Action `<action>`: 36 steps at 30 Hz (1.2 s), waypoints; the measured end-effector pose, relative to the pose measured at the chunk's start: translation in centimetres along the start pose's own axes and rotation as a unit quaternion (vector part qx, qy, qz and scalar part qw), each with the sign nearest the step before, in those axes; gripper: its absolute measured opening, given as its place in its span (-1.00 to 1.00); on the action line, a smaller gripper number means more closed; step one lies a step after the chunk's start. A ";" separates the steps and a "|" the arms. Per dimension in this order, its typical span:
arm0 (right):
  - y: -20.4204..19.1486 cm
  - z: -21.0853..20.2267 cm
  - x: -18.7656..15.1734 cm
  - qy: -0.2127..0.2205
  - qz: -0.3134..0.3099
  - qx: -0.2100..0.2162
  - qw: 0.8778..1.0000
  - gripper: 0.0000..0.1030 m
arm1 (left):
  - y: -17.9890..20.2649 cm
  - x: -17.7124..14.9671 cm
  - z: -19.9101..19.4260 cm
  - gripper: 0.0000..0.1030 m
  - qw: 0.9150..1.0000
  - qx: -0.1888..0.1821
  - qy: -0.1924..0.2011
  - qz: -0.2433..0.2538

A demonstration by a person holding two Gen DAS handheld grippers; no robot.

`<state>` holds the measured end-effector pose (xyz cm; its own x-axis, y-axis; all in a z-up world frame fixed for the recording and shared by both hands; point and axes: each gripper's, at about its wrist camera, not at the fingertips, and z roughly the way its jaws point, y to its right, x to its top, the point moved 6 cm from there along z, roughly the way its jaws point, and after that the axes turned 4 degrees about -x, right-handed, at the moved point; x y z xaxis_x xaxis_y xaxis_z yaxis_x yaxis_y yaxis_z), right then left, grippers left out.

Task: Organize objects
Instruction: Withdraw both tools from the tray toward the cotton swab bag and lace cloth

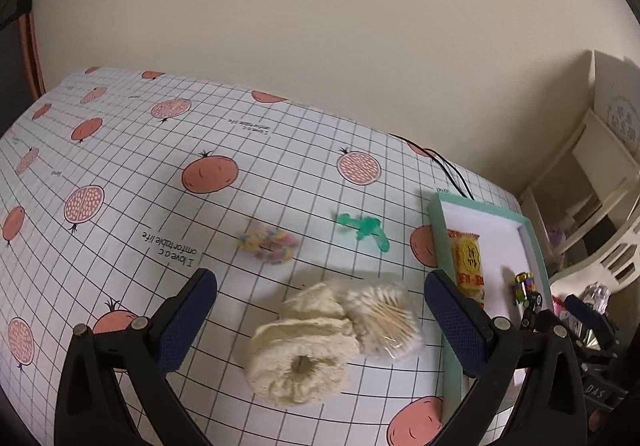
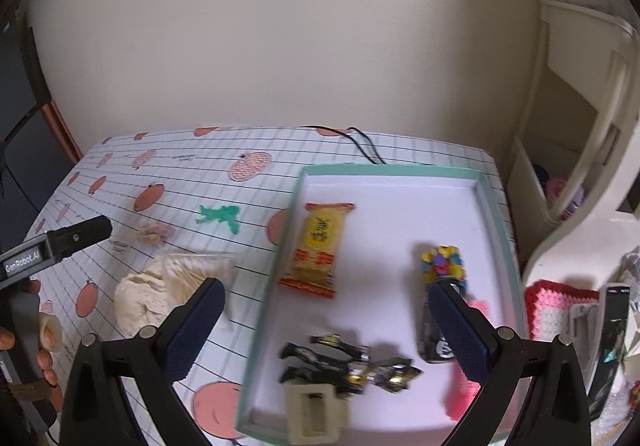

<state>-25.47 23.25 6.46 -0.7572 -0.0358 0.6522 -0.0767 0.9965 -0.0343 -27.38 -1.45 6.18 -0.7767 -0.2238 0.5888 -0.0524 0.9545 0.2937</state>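
My left gripper (image 1: 324, 322) hangs open over a cream knitted piece (image 1: 304, 350) and a clear bag of thin wooden sticks (image 1: 386, 316); both lie between its fingers, apart from them. Further off lie a multicoloured bead item (image 1: 270, 242) and a green toy (image 1: 362, 228). My right gripper (image 2: 328, 328) is open and holds nothing above the teal-rimmed tray (image 2: 384, 169). In the tray are a yellow snack packet (image 2: 320, 250), a colourful block toy (image 2: 442, 262), a black-and-gold toy (image 2: 348, 362), a cream rectangular item (image 2: 316, 410) and a pink piece (image 2: 464, 390).
The table wears a gridded cloth with red fruit prints (image 1: 208, 173). A black cable (image 2: 364, 145) runs along its far edge. A white shelf unit (image 2: 580, 125) stands to the right, with a pink-white crocheted piece (image 2: 560, 306) and a phone (image 2: 612, 326) beside the tray. A hand (image 2: 48, 330) holds the left gripper's handle.
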 end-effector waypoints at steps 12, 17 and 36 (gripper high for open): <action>-7.8 3.1 -0.7 -0.025 -0.045 0.038 0.998 1.00 | -4.3 -1.4 2.0 1.00 0.998 0.020 -0.048 -0.035; -9.4 4.5 -1.1 -0.037 -0.051 0.042 0.997 1.00 | -4.6 -2.4 3.1 1.00 0.997 0.010 -0.068 -0.040; -11.2 8.2 -2.7 -0.075 -0.056 0.047 0.994 0.82 | -4.2 -4.0 5.6 1.00 0.993 0.007 -0.111 -0.042</action>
<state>-27.90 11.55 -1.09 -0.8286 -0.1646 0.5351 -0.2216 0.9742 -0.0434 -27.59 -3.45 -1.61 -0.8883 -0.2551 0.3819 -0.1302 0.9373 0.3233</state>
